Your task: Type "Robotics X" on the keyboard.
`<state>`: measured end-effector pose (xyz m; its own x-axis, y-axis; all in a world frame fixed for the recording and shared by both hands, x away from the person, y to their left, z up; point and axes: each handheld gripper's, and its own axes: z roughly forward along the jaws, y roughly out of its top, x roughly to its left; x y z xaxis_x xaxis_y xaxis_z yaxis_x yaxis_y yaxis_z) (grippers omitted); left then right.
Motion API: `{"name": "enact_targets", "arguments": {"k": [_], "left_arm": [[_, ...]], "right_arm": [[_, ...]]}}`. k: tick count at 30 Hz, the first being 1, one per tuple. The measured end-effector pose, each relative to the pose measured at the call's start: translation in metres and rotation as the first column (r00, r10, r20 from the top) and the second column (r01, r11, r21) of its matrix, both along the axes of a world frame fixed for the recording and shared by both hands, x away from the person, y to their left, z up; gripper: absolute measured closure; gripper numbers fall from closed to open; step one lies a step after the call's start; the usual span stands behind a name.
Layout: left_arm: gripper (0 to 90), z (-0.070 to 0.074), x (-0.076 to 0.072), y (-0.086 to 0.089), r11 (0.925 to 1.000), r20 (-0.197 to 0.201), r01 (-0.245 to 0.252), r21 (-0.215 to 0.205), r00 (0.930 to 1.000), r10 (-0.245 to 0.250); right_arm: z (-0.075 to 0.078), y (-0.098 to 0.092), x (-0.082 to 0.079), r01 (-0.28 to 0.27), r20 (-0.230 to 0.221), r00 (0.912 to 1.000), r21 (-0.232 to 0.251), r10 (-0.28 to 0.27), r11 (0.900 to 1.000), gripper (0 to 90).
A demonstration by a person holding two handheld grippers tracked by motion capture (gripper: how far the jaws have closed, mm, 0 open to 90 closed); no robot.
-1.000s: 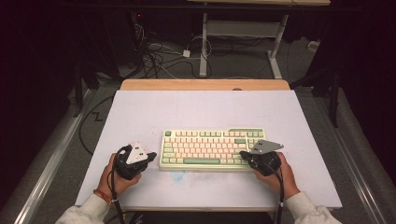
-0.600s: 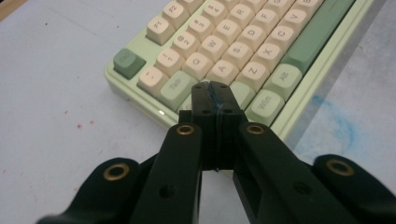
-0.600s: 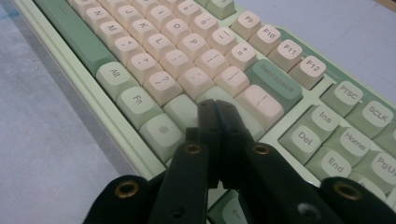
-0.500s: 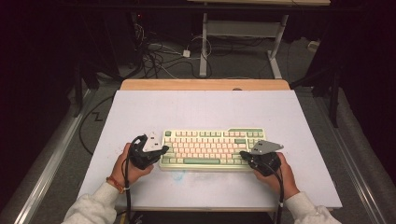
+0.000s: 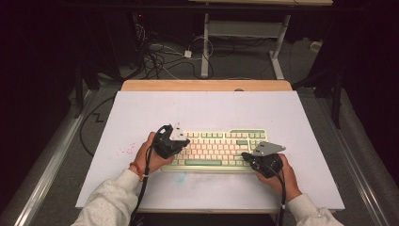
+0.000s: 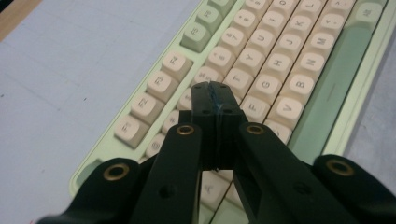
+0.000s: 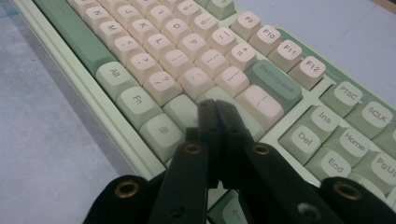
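Note:
A pale green keyboard [image 5: 221,149] with cream and green keys lies on the white table near the front edge. My left gripper [image 5: 182,142] is shut and hovers over the keyboard's left end; in the left gripper view its closed tips [image 6: 214,91] sit above the cream letter keys [image 6: 259,60] near the number row. My right gripper [image 5: 248,157] is shut too, at the keyboard's right front part. In the right gripper view its tips [image 7: 215,108] rest over the green keys [image 7: 184,112] near Enter, and the cream keys [image 7: 182,56] stretch away beyond them. Nothing is held between either pair of jaws.
The white table top [image 5: 207,113] has a wooden strip [image 5: 207,85] along its far edge. Faint pink specks [image 5: 124,149] mark the surface left of the keyboard. Cables [image 5: 160,56] and desk legs [image 5: 205,42] lie on the dark floor beyond.
My left hand has moved right and slightly forward, from beside the keyboard's left end to over its left keys. The right hand has stayed put.

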<state>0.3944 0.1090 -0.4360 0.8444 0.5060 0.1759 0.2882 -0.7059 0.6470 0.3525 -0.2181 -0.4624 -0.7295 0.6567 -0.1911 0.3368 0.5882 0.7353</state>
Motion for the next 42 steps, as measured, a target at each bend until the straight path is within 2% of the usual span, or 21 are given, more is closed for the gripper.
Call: {"name": "enact_targets", "arguments": {"k": [3, 9, 12, 20, 25, 28, 30, 33, 37, 41, 42], "left_arm": [[87.7, -0.002, 0.006, -0.009, 1.0000, -0.015, 0.009, -0.002, 0.9999, -0.009], [87.7, -0.011, 0.013, -0.021, 0.9991, -0.030, 0.009, 0.041, 0.9995, -0.008], [87.7, -0.012, 0.014, -0.021, 0.9993, -0.031, 0.010, 0.035, 0.9995, -0.009], [87.5, -0.008, 0.010, -0.020, 0.9994, -0.015, 0.019, 0.029, 0.9997, -0.018], [87.4, -0.009, 0.008, -0.023, 0.9984, -0.010, 0.026, 0.051, 0.9996, -0.025], [87.5, -0.014, 0.009, -0.025, 0.9962, -0.015, 0.020, 0.085, 0.9997, -0.019], [87.5, -0.015, 0.007, -0.027, 0.9958, -0.001, 0.025, 0.088, 0.9997, -0.025], [87.6, -0.011, 0.005, -0.025, 0.9971, 0.010, 0.027, 0.071, 0.9996, -0.028], [87.4, 0.003, -0.003, -0.017, 0.9988, 0.047, 0.031, 0.038, 0.9984, -0.033], [85.7, 0.011, -0.012, -0.008, 0.9993, 0.089, 0.037, 0.005, 0.9954, -0.037], [85.7, 0.011, -0.012, -0.008, 0.9993, 0.089, 0.037, 0.005, 0.9954, -0.037]], "right_arm": [[0.000, 0.000, 0.000, 0.000, 0.001, 1.0000, -0.002, 0.000, 1.000, 90.0], [0.000, 0.000, -0.001, 0.000, 0.002, 1.0000, -0.004, 0.000, 1.000, 90.0], [0.000, 0.000, -0.001, 0.001, 0.002, 1.0000, -0.002, -0.001, 1.000, 90.0], [0.000, 0.001, -0.001, 0.003, 0.004, 1.0000, -0.010, -0.003, 1.000, 90.0], [0.000, 0.000, -0.001, 0.002, 0.003, 1.0000, -0.011, -0.002, 1.000, 90.0], [0.000, 0.001, -0.001, 0.001, 0.006, 1.0000, -0.012, -0.001, 1.000, 90.0], [0.000, 0.001, -0.001, 0.001, 0.005, 1.0000, -0.012, -0.001, 1.000, 90.0], [0.000, 0.001, -0.001, -0.002, 0.007, 1.0000, -0.018, 0.002, 1.000, 90.0], [0.001, 0.001, -0.001, 0.002, 0.006, 1.0000, -0.015, -0.002, 1.000, 90.0], [0.003, 0.002, -0.003, -0.005, 0.023, 0.9997, -0.026, 0.006, 1.000, 90.0], [0.005, 0.000, -0.004, -0.005, 0.027, 0.9996, -0.012, 0.005, 1.000, 90.0]]}}
